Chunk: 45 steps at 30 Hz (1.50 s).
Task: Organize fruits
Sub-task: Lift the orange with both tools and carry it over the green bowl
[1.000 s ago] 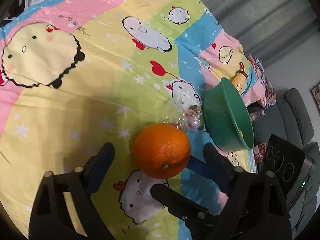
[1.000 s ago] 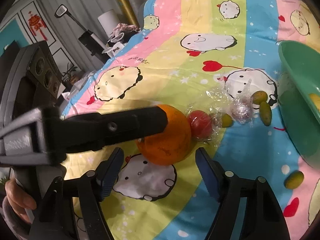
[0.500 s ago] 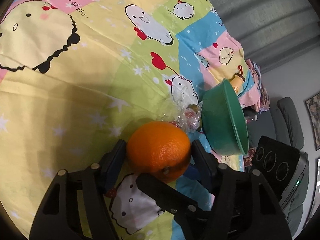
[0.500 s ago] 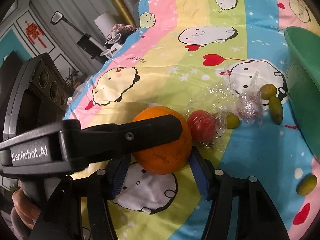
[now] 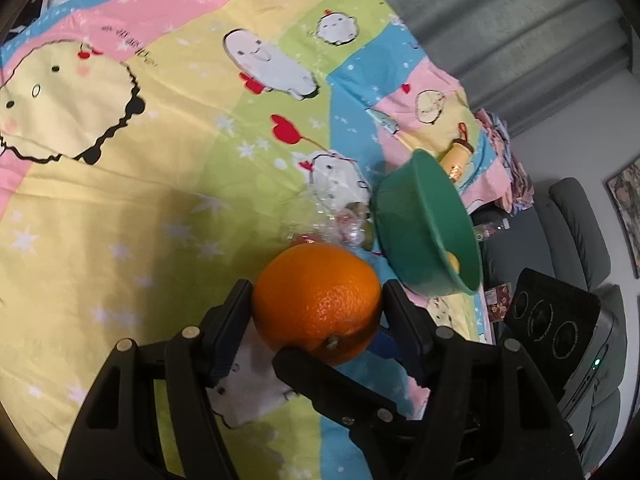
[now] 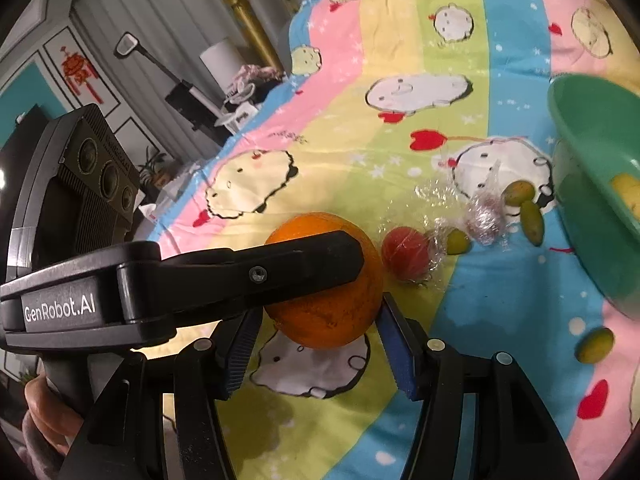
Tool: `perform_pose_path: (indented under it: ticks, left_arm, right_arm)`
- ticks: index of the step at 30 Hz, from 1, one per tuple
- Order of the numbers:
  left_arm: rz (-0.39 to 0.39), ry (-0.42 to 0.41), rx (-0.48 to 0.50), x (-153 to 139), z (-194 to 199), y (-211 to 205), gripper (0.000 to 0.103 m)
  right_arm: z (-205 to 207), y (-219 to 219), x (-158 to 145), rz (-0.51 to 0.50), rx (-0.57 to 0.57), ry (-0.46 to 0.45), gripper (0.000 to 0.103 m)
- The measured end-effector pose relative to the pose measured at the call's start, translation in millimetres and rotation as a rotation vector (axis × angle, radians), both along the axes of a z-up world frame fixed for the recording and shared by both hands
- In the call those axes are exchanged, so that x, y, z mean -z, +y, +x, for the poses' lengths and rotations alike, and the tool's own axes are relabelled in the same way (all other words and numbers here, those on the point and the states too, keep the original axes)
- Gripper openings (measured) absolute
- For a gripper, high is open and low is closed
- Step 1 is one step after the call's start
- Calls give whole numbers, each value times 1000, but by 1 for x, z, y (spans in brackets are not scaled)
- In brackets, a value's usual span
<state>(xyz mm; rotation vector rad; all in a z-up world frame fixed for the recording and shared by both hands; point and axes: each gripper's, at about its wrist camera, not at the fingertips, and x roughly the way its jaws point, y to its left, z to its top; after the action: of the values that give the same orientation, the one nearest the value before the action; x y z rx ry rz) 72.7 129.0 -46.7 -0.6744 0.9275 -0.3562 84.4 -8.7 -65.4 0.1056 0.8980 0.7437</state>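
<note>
Left gripper (image 5: 316,312), pads closed against both sides of the orange (image 5: 318,300); the fruit sits between them just above the patterned cloth (image 5: 160,200), and whether it has left the surface cannot be told. Right gripper (image 6: 320,348), jaws parted around the same orange (image 6: 332,280) from the near side, its blue pads flanking the fruit without clear contact; it holds nothing. Beyond the orange lie a red fruit (image 6: 404,252) in crumpled clear film (image 6: 480,216), then several small green fruits (image 6: 532,220) toward the far right, and one more (image 6: 596,344) alone on the near right. The green bowl (image 5: 424,236) stands at the right, near the wrapped pile. Progress, as judged: early, since a single yellow fruit (image 5: 452,260) shows inside the bowl, while the orange, the red fruit and the small green ones remain outside it. The right wrist view alone shows the scattered green fruits, the red fruit clearly, and the left tool's arm crossing the orange; the left wrist view alone shows a small bottle (image 5: 458,158) behind the bowl, and the stem end of the orange facing the camera.
</note>
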Motion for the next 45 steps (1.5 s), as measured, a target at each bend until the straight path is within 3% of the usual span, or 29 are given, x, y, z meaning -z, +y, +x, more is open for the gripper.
perform_pose_path:
  ticks: [11, 21, 37, 45]
  left_arm:
    - [13, -77, 78, -16, -12, -38, 66]
    - [68, -128, 157, -23, -22, -85, 66]
    - [196, -242, 87, -33, -54, -115, 67]
    - [217, -238, 57, -51, -67, -115, 67]
  right_arm:
    - [-30, -35, -14, 22, 83, -101, 60]
    - [-47, -81, -17, 37, 117, -128, 60]
    - [-57, -109, -17, 116, 32, -148, 60]
    - [-70, -112, -29, 173, -2, -156, 60]
